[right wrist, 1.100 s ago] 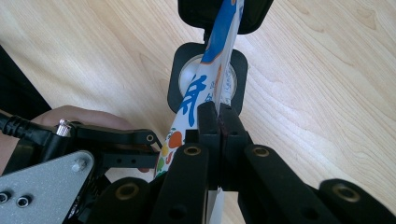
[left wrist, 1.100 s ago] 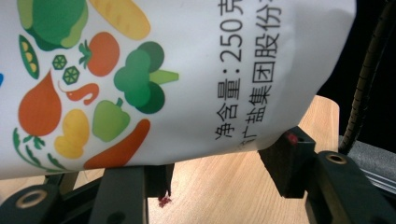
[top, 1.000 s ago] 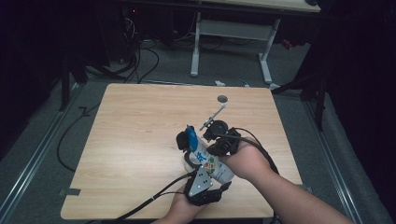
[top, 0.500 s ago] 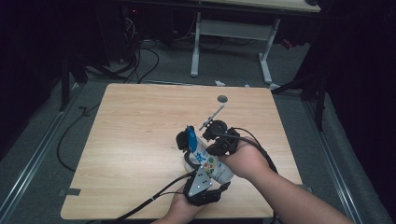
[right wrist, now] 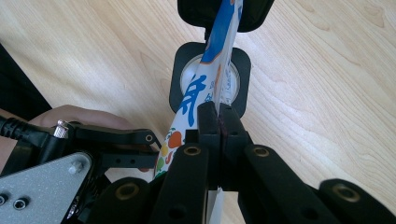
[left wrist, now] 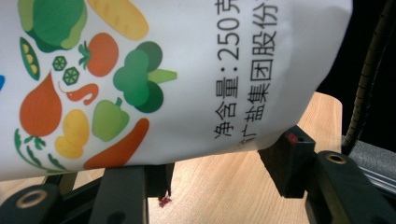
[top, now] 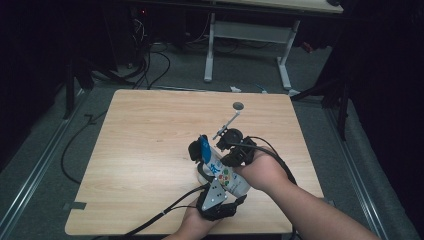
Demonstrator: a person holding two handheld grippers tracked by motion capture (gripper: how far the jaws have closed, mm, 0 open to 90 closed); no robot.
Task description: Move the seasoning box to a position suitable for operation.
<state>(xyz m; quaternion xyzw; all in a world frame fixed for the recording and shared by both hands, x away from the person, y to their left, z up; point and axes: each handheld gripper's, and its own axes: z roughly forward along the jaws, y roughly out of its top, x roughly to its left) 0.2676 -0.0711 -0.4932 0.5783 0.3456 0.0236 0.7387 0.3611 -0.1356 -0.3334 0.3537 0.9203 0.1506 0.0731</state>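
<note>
Pouch (top: 223,172): white bag printed with vegetables and black Chinese characters, blue at its top end; it sits between my two claws over the near right part of the desk (top: 150,140).
My left claw (top: 216,196): at the pouch's near end, closest to the desk's front edge; in the left gripper view its jaws stand on either side of the pouch's lower edge (left wrist: 187,93), the left one against the underside. I cannot tell whether both pads press on it.
My right claw (right wrist: 218,122): on the pouch's right side; its jaws are together, pinching the thin upper edge of the pouch (right wrist: 205,93).
Black clip (top: 198,148): at the pouch's blue far end, clamped over its tip.
Round-faced black block (right wrist: 184,77): on the desk directly behind the pouch, seen along my right claw.
Thin rod with small disc (top: 231,117): on the desk beyond the pouch, toward the far edge.
</note>
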